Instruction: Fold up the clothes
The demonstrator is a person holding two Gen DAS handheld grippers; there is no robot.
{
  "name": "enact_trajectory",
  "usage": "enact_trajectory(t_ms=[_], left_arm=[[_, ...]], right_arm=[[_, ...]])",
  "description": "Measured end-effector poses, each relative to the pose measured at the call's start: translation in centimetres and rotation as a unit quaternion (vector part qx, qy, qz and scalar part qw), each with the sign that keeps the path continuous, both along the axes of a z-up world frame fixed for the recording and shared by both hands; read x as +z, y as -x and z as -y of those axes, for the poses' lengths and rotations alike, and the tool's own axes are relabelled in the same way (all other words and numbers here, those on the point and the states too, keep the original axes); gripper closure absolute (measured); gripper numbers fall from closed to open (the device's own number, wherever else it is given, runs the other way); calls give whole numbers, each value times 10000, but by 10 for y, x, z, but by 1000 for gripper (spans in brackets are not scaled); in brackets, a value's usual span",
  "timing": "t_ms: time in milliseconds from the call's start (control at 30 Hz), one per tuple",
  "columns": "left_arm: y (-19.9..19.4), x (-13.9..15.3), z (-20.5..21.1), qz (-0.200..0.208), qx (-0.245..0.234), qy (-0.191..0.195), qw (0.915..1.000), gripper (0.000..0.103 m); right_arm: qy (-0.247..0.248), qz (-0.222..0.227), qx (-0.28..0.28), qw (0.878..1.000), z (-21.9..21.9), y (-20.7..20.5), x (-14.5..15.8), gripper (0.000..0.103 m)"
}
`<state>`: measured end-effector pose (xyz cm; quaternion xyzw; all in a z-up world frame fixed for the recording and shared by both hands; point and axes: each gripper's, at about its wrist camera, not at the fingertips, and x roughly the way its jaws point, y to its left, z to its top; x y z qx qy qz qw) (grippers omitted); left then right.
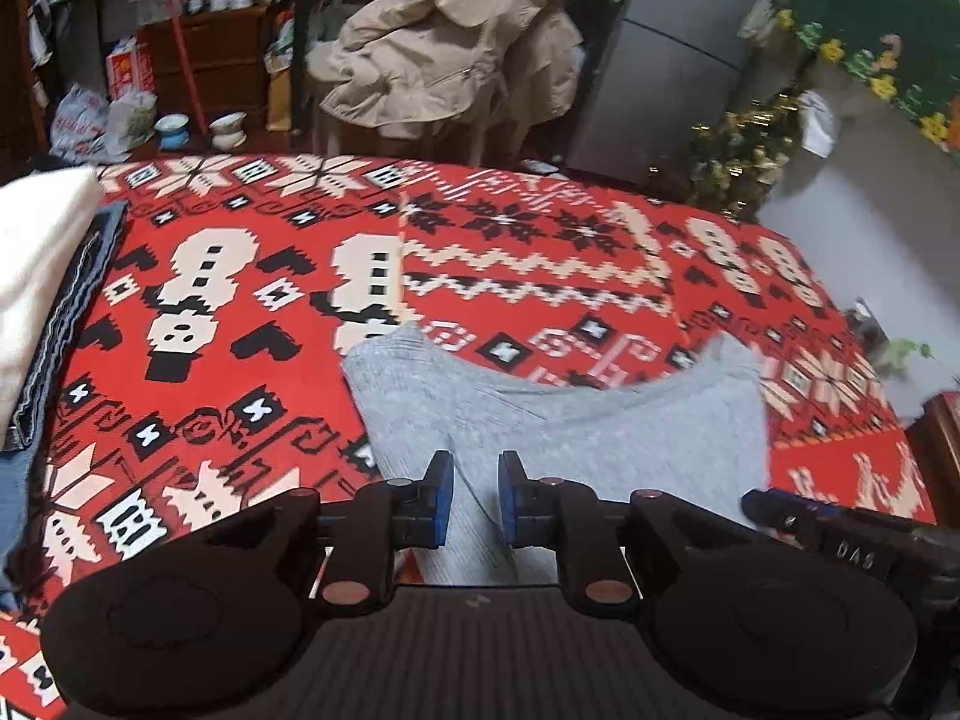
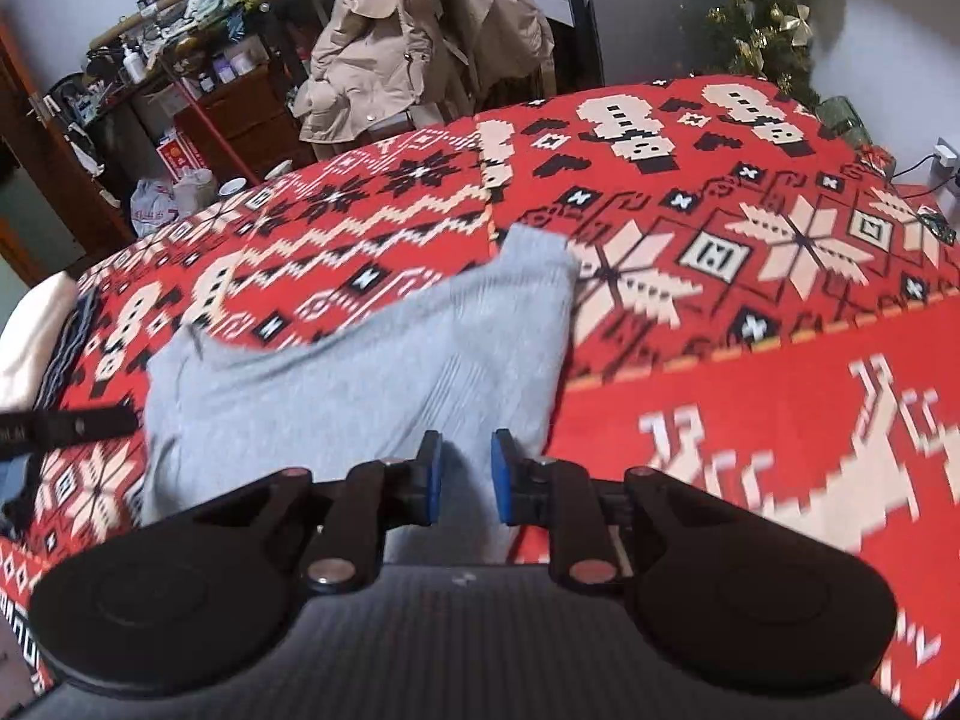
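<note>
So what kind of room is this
Probably a lived-in bedroom: a bed under a red patterned blanket, a beige coat draped over a chair, and cluttered wooden shelves behind.

Left gripper: matte black body; two fingers faced with blue pads. Each finger link pivots on a copper-coloured round fastener at 6 o'clock of the link, with a small silver screw near the pad mount. Large round black housings sit at 8 and 4 o'clock of the view; a ribbed black panel lies between them.

Right gripper: identical build, blue pads, same copper-coloured fasteners. In the left wrist view its black casing carries pale lettering, apparently "DAS".
</note>
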<state>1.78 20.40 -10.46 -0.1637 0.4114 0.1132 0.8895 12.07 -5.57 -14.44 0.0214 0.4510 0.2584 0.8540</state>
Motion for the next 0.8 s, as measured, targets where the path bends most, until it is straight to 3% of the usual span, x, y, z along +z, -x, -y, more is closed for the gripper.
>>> enact_trajectory(t_ms=[333,500,633,800], left_arm=[[28,-4,46,-167,-660,195,9975,85],[30,-7,64,-247,-860,196,9958,85],[26,-13,72,-329,-928,207,9949,85],[23,-14,76,-370,-969,264,9943,85]], right_arm=[[-37,-266,170,9995,32,82,-5,81],[-10,-228,131,9997,38,92,-6,81],[8,-217,95,9997,41,99,-6,93],[-100,-192,30,9998,45,96,-4,82]])
